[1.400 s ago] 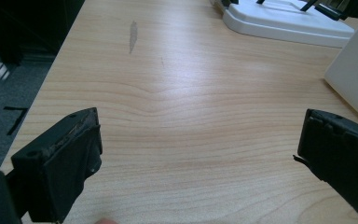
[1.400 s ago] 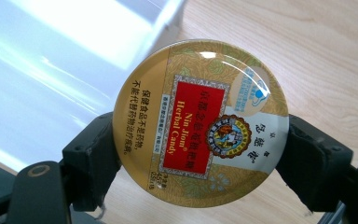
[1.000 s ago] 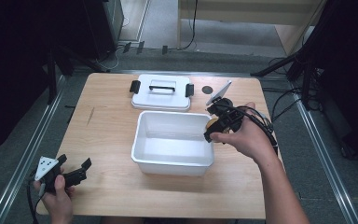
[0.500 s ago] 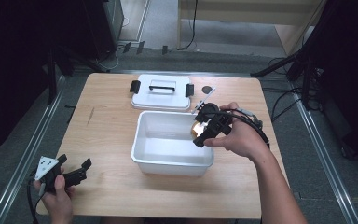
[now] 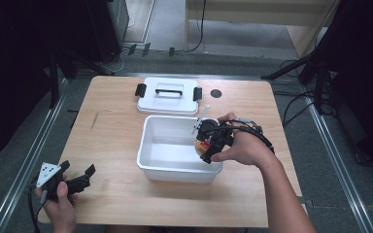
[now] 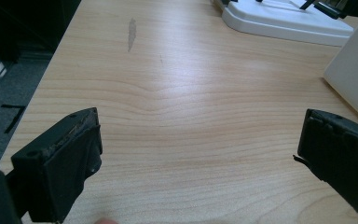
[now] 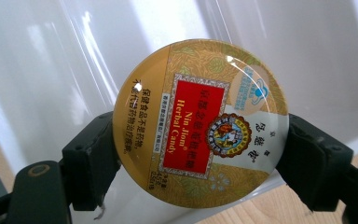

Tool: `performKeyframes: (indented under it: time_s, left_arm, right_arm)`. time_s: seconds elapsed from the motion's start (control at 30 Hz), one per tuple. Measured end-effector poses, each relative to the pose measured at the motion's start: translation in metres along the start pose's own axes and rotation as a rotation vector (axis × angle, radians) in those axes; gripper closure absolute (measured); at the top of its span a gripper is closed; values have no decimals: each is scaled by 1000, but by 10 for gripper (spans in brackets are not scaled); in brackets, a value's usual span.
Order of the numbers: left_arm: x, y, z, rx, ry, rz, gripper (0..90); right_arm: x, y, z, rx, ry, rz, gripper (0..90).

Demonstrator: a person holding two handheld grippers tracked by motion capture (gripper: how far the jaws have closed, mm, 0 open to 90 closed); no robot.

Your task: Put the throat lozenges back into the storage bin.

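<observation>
Now a round candy tin, probably light, stiff and glossy-slick, is being pinched across its rim by the right gripper over the white bin, while the left gripper is being held open above the table

The right gripper jaws clamp a round candy tin over the white tub.

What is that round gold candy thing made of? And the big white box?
The round candy tin looks like printed metal with a glossy coat: bright glints run along its rim. It might be plastic, though. The white box looks like smooth, shiny plastic: thin walls, rounded corners, soft streaks of reflected light.
</observation>
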State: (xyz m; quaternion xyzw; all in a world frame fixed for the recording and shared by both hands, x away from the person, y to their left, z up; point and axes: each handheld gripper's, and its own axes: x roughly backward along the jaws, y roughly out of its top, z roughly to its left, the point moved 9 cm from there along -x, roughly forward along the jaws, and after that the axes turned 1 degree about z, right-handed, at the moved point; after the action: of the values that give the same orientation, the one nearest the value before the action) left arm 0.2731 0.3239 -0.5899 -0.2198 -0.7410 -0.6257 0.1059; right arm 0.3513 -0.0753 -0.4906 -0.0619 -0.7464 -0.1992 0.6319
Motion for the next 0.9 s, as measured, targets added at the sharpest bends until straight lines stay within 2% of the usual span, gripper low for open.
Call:
performKeyframes:
  time_s: [0.43,0.57,0.77,0.9]
  left_arm:
    - [0,0,0,1,-2,2,1]
    - [0,0,0,2,-3,1,1]
    - [0,0,0,4,-4,1,1]
    - [0,0,0,4,-4,1,1]
  right_arm:
    - [-23,-3,2,4,8,56,201]
    - [-32,-4,2,20,9,79,200]
    - [-33,-3,-1,1,-11,84,198]
    - [-34,-3,-2,8,-21,90,206]
